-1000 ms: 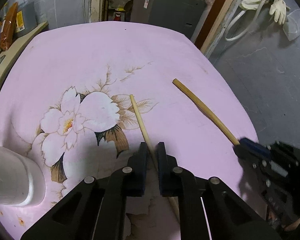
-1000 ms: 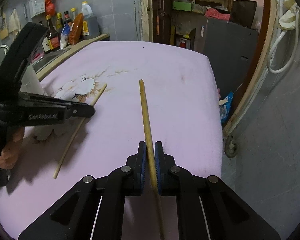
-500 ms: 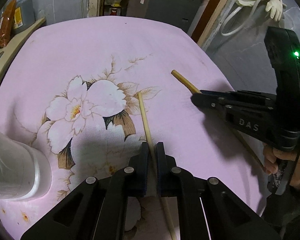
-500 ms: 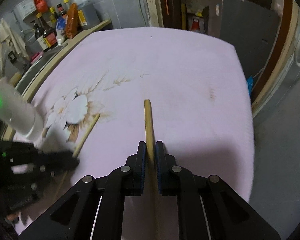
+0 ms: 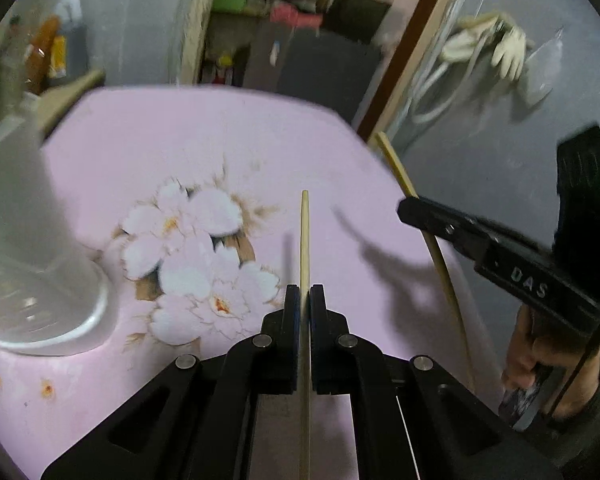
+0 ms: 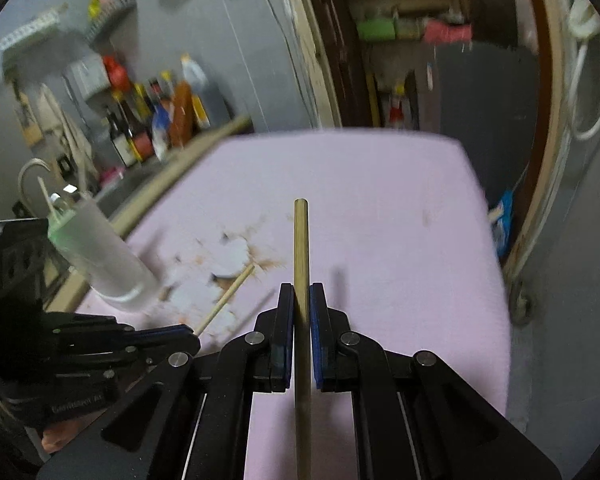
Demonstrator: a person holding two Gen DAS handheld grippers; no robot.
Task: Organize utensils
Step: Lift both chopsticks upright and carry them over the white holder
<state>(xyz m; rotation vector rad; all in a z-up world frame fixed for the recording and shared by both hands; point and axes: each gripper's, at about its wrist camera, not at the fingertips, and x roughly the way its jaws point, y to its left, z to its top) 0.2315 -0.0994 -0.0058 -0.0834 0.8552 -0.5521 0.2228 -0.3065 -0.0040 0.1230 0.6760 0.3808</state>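
Left gripper (image 5: 304, 300): clamped on thin chopstick (image 5: 304, 236), raised above pink floral tablecloth (image 5: 204, 140).
Right gripper (image 6: 301, 300): clamped on thicker chopstick (image 6: 301, 240), tip forward.
White cup (image 5: 28, 248): upright at left, likely destination.
Clearance: open cloth ahead; table edge close at right.

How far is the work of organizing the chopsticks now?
Done: the white cup already seems to hold one thin stick, though it is blurred. In hand: the left gripper is shut on the thin chopstick, and the right gripper is shut on the thick chopstick, both lifted above the pink tablecloth. Left: putting both into the cup.
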